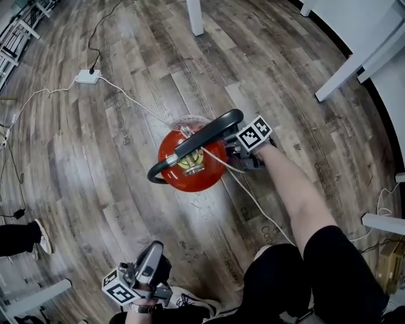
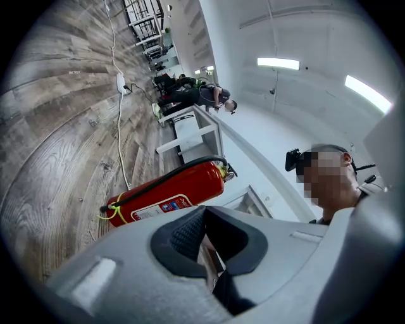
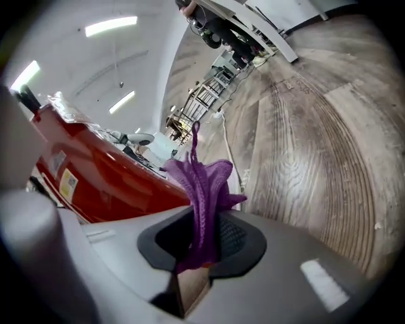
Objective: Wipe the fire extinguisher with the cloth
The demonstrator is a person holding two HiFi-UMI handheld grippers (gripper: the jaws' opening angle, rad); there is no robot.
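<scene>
The red fire extinguisher stands upright on the wooden floor, its black hose arching over the top. My right gripper is low against its right side, shut on a purple cloth. The cloth sticks out past the jaws, close to the red cylinder. My left gripper is held back near my body, apart from the extinguisher, with its jaws shut and nothing between them. In the left gripper view the extinguisher shows whole with its label.
A white power strip with cables lies on the floor at the far left; one cable runs past the extinguisher's base. White table legs stand behind and to the right. Someone's shoe is at the left edge.
</scene>
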